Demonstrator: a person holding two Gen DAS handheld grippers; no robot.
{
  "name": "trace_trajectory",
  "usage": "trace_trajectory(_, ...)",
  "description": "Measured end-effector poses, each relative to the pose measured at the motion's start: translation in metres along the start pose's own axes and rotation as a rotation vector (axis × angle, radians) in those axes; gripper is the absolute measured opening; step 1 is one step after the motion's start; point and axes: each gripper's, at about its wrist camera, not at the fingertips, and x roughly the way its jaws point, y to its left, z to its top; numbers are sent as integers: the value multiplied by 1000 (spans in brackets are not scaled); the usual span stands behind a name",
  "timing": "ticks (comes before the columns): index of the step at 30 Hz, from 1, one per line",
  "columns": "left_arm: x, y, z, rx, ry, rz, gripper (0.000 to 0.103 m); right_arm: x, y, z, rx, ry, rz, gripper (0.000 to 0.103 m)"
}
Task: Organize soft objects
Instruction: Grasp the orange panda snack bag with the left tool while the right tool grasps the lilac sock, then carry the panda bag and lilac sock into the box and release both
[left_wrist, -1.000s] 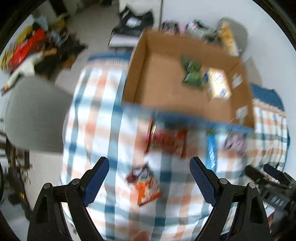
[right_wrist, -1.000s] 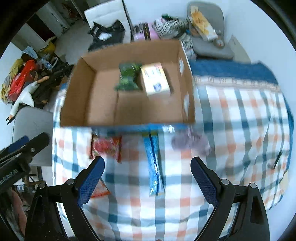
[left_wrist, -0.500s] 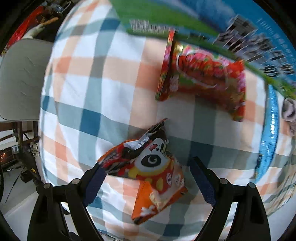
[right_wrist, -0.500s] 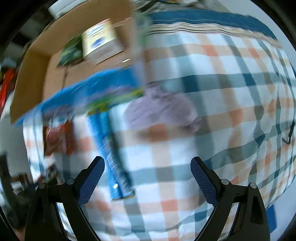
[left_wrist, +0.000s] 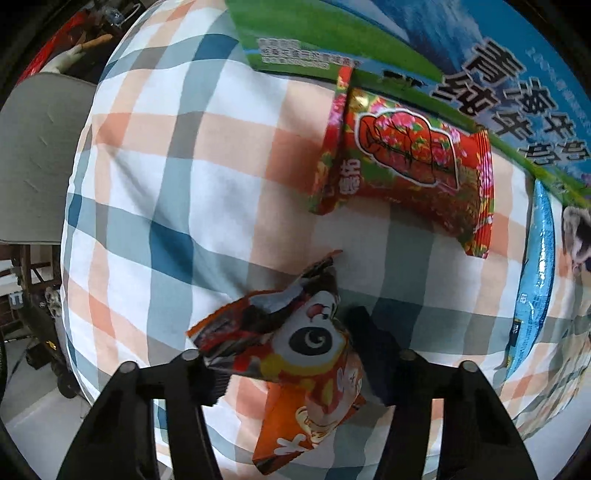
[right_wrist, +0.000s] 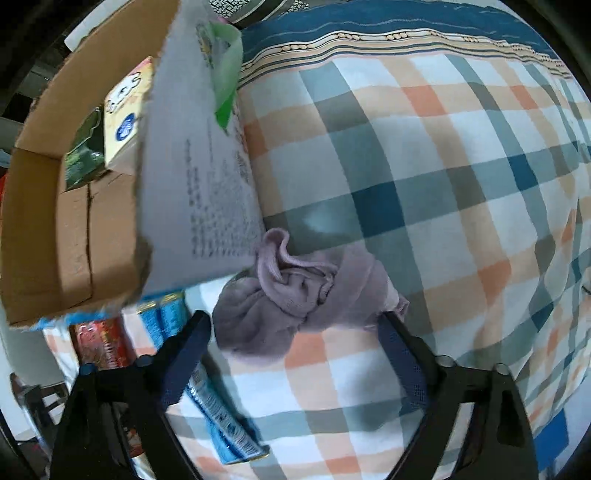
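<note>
The cardboard box (right_wrist: 74, 206) sat on the checked cloth (right_wrist: 424, 155). Just in front of the box's printed side lay a red flowered snack packet (left_wrist: 406, 162), and nearer than that an orange snack bag (left_wrist: 295, 358). The left gripper (left_wrist: 291, 373) had its jaws clamped on that bag. By the box's near corner lay a crumpled purple cloth (right_wrist: 299, 295), touching the box wall. The right gripper (right_wrist: 295, 354) sat with its jaws apart on either side of the cloth's near edge, a blue packet (right_wrist: 218, 406) beside it.
</note>
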Motion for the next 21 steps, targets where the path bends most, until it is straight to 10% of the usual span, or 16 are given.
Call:
trace_trajectory(4, -1, 10, -2, -18, -6, -24, 46, -2, -4, -5, -24, 6, -28, 59)
trace_trajectory(7, -7, 21, -5, -26, -13, -44, 43, -1, -9, -15, -32, 28, 11, 15)
trace_trajectory(21, -45, 3, -52, 28, -34, -189, 43, -4, -39, -133, -174, 148, 32, 20)
